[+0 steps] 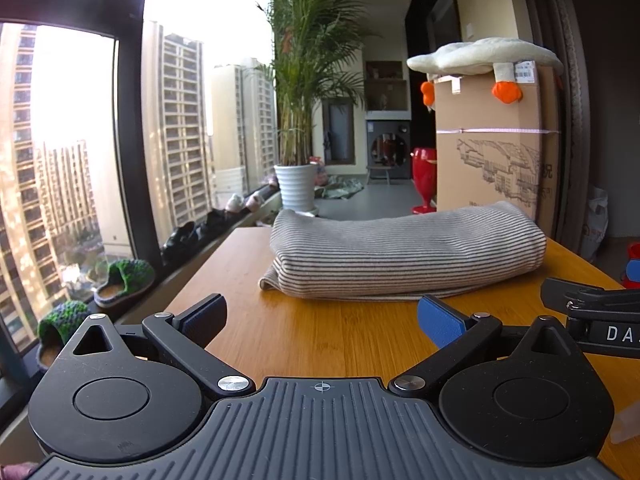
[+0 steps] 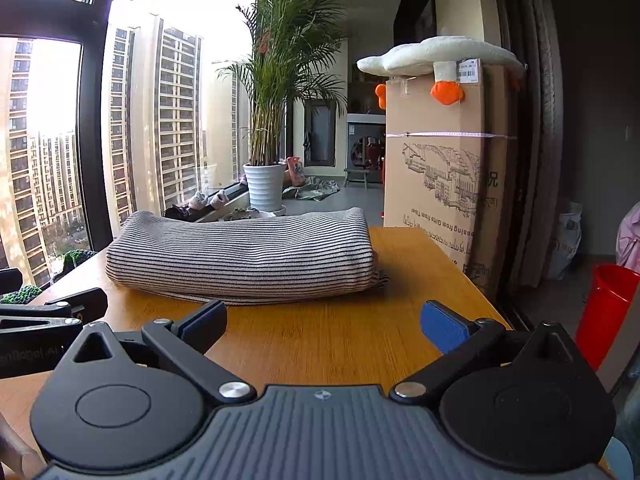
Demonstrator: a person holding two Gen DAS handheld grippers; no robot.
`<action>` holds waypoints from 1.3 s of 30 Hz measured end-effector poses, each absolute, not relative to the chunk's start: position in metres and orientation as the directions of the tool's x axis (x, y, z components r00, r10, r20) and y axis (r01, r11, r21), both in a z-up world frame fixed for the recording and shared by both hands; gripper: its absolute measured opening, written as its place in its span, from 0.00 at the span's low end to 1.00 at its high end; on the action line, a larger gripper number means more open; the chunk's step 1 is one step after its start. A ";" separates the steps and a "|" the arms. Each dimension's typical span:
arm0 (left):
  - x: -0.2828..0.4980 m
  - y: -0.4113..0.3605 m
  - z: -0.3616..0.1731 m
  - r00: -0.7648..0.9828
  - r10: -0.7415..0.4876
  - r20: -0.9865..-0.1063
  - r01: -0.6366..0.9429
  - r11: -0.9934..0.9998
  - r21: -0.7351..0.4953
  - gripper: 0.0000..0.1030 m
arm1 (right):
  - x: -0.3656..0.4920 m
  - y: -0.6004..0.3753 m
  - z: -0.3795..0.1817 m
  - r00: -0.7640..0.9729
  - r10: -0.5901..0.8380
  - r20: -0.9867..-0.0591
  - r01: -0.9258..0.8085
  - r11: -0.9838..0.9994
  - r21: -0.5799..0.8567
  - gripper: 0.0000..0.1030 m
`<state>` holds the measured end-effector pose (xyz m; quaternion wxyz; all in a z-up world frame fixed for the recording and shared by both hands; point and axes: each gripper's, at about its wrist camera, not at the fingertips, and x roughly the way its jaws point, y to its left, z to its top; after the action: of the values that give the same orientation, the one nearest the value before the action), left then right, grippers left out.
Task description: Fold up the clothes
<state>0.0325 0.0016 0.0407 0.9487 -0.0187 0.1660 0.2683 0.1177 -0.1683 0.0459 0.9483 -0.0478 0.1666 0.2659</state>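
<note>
Left wrist: green slippers on sill; rt view red bucket. Both tools spread, folded striped garment untouched.

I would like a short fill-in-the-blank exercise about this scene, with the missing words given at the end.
1. The folded garment has a pattern of thin ____.
2. It lies on a ____ table.
3. Both the left gripper and the right gripper are ____ and hold nothing.
4. On top of the cardboard box lies a plush toy with ____ feet.

Missing words: stripes; wooden; open; orange
</note>
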 end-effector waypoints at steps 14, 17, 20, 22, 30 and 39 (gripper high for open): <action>0.033 0.000 0.041 0.800 0.505 -0.323 -0.518 0.854 0.053 1.00 | 0.121 -0.170 0.047 0.802 0.490 -0.343 -0.521 0.853 0.000 1.00; 0.033 -0.001 0.041 0.799 0.507 -0.324 -0.519 0.853 0.053 1.00 | 0.120 -0.171 0.047 0.801 0.491 -0.343 -0.522 0.853 0.001 1.00; 0.034 0.001 0.040 0.793 0.511 -0.333 -0.525 0.849 0.052 1.00 | 0.121 -0.172 0.048 0.801 0.493 -0.341 -0.522 0.853 0.006 1.00; 0.034 0.001 0.040 0.793 0.510 -0.334 -0.527 0.849 0.046 1.00 | 0.121 -0.172 0.047 0.800 0.494 -0.342 -0.523 0.853 0.010 1.00; 0.034 0.003 0.040 0.793 0.509 -0.335 -0.526 0.849 0.045 1.00 | 0.122 -0.173 0.047 0.795 0.497 -0.348 -0.523 0.852 0.022 1.00; 0.034 0.003 0.040 0.794 0.506 -0.338 -0.525 0.850 0.038 1.00 | 0.124 -0.172 0.047 0.790 0.498 -0.358 -0.524 0.851 0.027 1.00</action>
<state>0.0336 0.0032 0.0397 0.9466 -0.0289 0.1701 0.2723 0.1237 -0.1724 0.0471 0.9454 -0.0368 0.1788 0.2702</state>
